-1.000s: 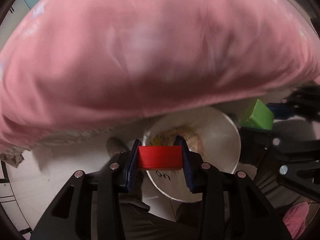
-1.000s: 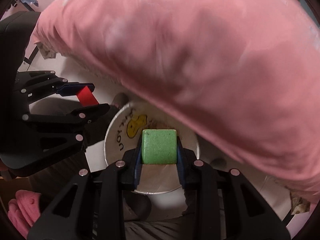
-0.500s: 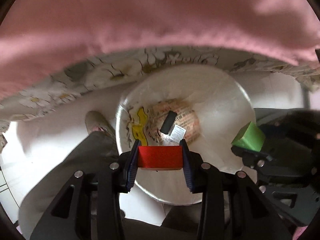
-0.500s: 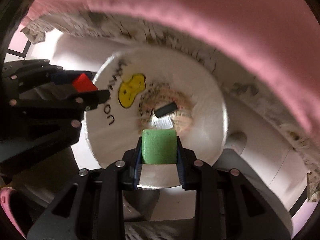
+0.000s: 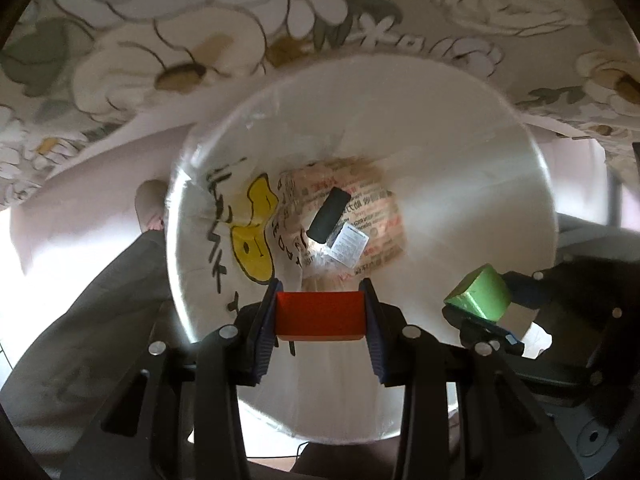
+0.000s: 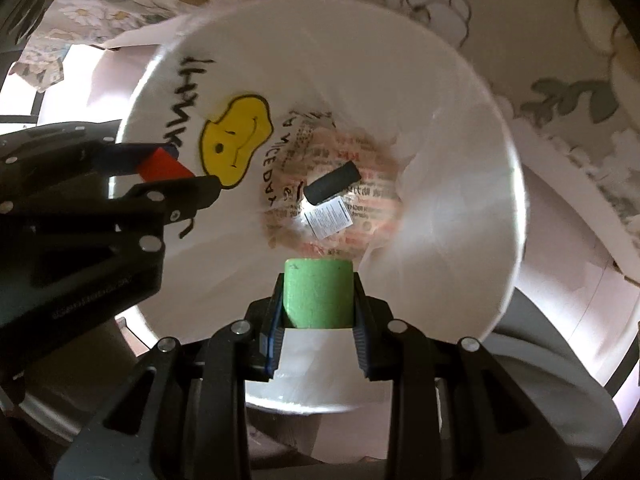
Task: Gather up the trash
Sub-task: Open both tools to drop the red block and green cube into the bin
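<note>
Both my claws are clamped over the trash bag (image 5: 460,184): left claw (image 5: 320,312) on a red block (image 5: 320,314), right claw (image 6: 318,300) on a green block (image 6: 318,292), whose rounded top only its own camera shows

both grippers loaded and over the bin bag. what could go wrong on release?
1. The red block in the left gripper sits near the bag's rim, so it could catch the edge or fall outside.
2. The right gripper, holding the green block, is close beside the left one; they could bump.
</note>
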A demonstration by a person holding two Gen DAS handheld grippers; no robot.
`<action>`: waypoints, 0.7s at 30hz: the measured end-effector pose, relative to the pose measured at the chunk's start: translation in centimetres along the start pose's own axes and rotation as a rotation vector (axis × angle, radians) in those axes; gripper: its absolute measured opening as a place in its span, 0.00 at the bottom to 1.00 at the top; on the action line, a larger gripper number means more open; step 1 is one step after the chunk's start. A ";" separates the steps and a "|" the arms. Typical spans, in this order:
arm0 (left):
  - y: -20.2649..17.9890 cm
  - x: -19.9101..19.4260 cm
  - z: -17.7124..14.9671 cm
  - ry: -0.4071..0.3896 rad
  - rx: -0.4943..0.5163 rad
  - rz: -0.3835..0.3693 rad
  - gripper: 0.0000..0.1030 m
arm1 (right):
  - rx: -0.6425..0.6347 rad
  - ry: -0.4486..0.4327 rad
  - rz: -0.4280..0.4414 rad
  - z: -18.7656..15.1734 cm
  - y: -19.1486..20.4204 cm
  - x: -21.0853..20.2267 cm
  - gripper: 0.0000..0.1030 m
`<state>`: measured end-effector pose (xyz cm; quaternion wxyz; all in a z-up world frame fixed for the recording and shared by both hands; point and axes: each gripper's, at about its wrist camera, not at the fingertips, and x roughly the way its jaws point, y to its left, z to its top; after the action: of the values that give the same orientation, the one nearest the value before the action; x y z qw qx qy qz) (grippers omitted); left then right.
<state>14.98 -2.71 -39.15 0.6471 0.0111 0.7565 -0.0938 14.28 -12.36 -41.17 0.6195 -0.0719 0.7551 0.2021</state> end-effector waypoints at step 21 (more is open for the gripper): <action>0.1 0.0 -0.3 0.022 -0.010 0.007 0.54 | -0.027 -0.015 -0.022 -0.2 0.2 0.1 0.53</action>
<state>14.72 -2.60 -39.15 0.6390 0.0115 0.7641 -0.0876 14.00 -12.29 -41.16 0.6261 -0.0870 0.7470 0.2059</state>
